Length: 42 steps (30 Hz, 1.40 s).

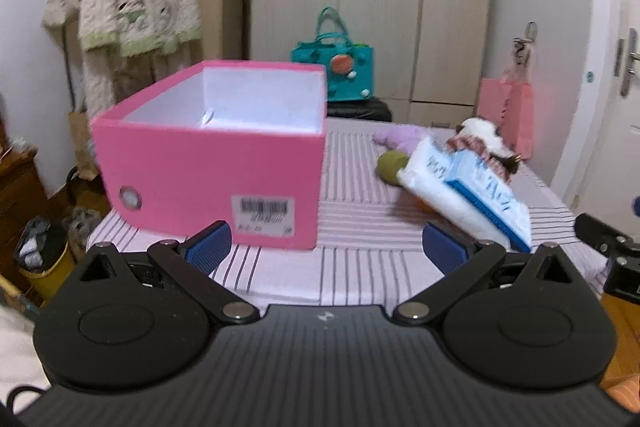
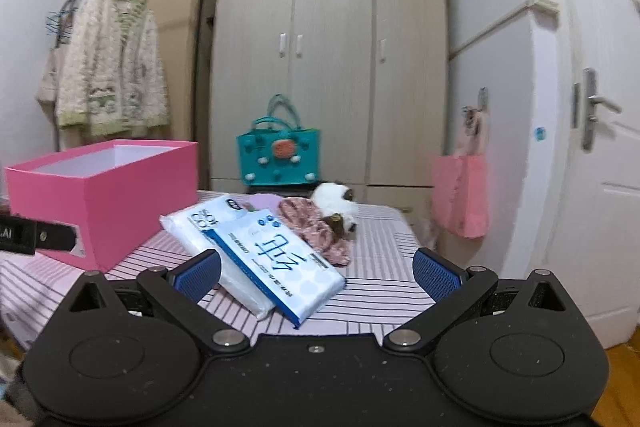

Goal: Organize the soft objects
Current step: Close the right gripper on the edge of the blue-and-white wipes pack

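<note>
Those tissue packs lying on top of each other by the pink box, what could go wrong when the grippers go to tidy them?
The top tissue pack leans loosely on the lower pack, so grabbing one may slide the other across the striped cloth. The stuffed toy lies just behind the packs and could be nudged. The pink box looks light, so a bump from the open left gripper may shift it.

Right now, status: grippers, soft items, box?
Left gripper open, right gripper open, both empty. Tissue packs and plush toy on bed, outside pink box. Nothing blocking.
</note>
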### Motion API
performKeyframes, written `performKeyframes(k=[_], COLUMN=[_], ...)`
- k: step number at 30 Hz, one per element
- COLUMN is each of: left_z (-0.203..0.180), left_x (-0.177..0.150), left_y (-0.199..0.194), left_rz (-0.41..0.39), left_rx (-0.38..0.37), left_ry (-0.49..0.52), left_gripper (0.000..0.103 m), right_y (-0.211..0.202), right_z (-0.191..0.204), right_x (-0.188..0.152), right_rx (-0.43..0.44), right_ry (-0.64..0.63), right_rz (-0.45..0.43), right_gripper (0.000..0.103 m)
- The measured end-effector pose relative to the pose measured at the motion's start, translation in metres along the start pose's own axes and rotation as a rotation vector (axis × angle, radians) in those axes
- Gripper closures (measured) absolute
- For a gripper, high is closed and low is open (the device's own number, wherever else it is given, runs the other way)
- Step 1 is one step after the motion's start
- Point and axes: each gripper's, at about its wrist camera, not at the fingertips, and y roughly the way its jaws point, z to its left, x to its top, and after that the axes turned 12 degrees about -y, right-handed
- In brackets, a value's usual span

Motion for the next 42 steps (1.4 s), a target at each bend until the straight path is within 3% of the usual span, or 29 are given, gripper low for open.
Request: performKeyframes(k=[5, 8, 13, 23, 30, 31, 34, 36, 39, 42], left_z=[-0.009, -0.020, -0.048, -0.095, -0.118, -0.121, -0.129, -0.132, -0.131, -0.128], left_x=[0.019, 0.024, 0.034, 0.048, 0.052, 0.052, 0.050, 0.048, 0.045, 0.045], left_y=[0.000, 0.008, 0.033, 0.077, 0.118, 0.122, 0.131, 0.138, 0.152, 0.157], left_rz=[-0.019, -0.026, 0.019, 0.067, 0.286, 0.292, 0.277, 0.287, 0.330, 0.327], left_rx=[-0.071, -0.089, -0.168, -0.262, -0.368, -0.370, -0.354, -0.346, -0.329, -0.313], left_ry=[0.072, 0.109, 0.196, 0.343, 0.386, 0.395, 0.447, 0.472, 0.486, 0.492], left_gripper=[0.000, 0.000, 0.001, 0.003, 0.016, 0.022, 0.029, 0.031, 0.044, 0.051], right_y=[0.012, 0.033, 0.062, 0.102, 0.121, 0.122, 0.125, 0.130, 0.135, 0.138], right_z=[-0.027, -0.040, -0.046, -0.064, -0.068, -0.068, -0.068, -0.067, -0.070, -0.075], right_x=[0.005, -0.008, -0.023, -0.031, -0.033, -0.032, -0.029, -0.029, -0.032, -0.035], right_rx=[0.145, 0.220, 0.334, 0.485, 0.478, 0.473, 0.489, 0.499, 0.487, 0.484], right_ry=[0.055, 0.166, 0.282, 0.417, 0.426, 0.422, 0.411, 0.412, 0.430, 0.458], right_rz=[0.054, 0.131, 0.178, 0.243, 0.305, 0.306, 0.313, 0.322, 0.324, 0.330], right_gripper=[0.000, 0.000, 0.002, 0.019, 0.025, 0.025, 0.028, 0.041, 0.057, 0.065])
